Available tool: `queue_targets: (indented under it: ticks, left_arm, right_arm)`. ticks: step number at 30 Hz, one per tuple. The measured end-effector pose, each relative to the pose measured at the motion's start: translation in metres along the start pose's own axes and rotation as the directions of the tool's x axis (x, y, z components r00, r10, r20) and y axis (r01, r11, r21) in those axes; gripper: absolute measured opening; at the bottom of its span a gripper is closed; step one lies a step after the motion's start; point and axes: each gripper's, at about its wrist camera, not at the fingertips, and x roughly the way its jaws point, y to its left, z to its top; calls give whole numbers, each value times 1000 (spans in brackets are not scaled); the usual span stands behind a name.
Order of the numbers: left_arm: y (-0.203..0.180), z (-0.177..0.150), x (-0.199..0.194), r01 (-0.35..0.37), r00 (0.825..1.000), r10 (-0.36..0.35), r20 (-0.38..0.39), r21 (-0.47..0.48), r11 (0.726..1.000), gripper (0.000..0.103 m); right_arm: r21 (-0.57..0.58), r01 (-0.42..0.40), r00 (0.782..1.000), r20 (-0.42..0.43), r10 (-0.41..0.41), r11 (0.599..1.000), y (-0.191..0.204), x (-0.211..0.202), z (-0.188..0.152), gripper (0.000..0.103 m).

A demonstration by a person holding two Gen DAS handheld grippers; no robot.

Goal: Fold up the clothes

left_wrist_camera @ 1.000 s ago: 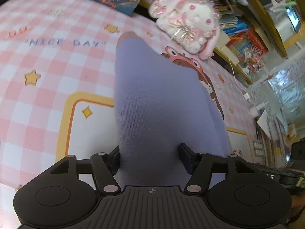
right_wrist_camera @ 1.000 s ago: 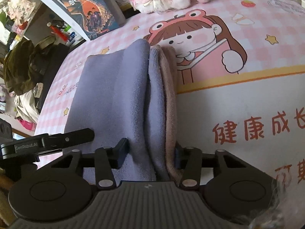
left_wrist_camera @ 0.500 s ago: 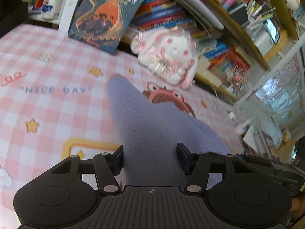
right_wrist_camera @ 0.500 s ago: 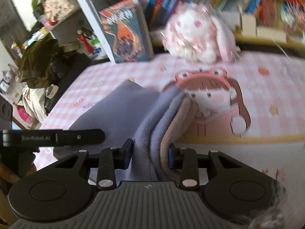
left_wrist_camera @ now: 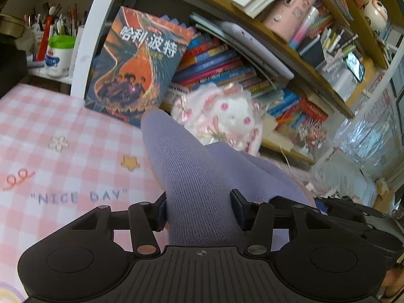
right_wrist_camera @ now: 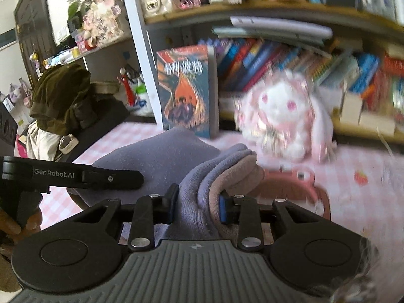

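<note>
The left gripper [left_wrist_camera: 198,208] had its fingers [left_wrist_camera: 159,210] squeezed tight on a thick roll of the purple knit garment [left_wrist_camera: 192,176]. The right gripper [right_wrist_camera: 198,203] pinched another bunch of the same garment [right_wrist_camera: 194,197], purple on one side and dusty pink on the other, with its fingers [right_wrist_camera: 171,199] pressed in from both sides.

The garment was lifted up over the pink checked mat [left_wrist_camera: 63,156] on the desk. It hung between the two grippers, and a wide flap of it [right_wrist_camera: 156,156] sagged toward the mat. In the right wrist view the left gripper's black bar [right_wrist_camera: 75,175] crossed in front of that flap.

Just behind the garment sat a white and pink plush bunny [left_wrist_camera: 222,116]. The garment hid the bunny's lower left part in the left wrist view. Beside the bunny, a Harry Potter book [left_wrist_camera: 136,68] leaned against a white shelf post [left_wrist_camera: 93,38]. Behind the bunny ran a row of bright books [left_wrist_camera: 217,68] on a wooden shelf [left_wrist_camera: 290,58]. Past the book stood a white tub with a green lid [left_wrist_camera: 59,55] and a cup of pens [left_wrist_camera: 48,32]. Far off to the side of the book, a dark green cloth heap [right_wrist_camera: 60,98] was piled up. The words "NICE DAY" [left_wrist_camera: 78,197] showed on the mat near the left gripper.
</note>
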Motion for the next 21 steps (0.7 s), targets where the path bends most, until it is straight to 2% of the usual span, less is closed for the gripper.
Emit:
queue_targets:
  ticks: [7, 14, 17, 21]
  left_arm:
    - [15, 23, 12, -3, 999, 3, 39, 1, 1000, 48]
    - [37, 39, 32, -20, 998, 21, 55, -11, 1000, 48]
    - [47, 40, 44, -37, 998, 38, 45, -6, 999, 49]
    - [71, 31, 71, -68, 997, 67, -33, -51, 996, 50]
  right_arm:
    - [-122, 28, 998, 51, -22, 992, 12, 23, 22, 28]
    - [-203, 38, 998, 54, -28, 979, 15, 59, 34, 27]
    - [-223, 32, 999, 40, -23, 974, 11, 77, 31, 27]
    - [-250, 22, 1000, 20, -18, 968, 6, 102, 26, 27]
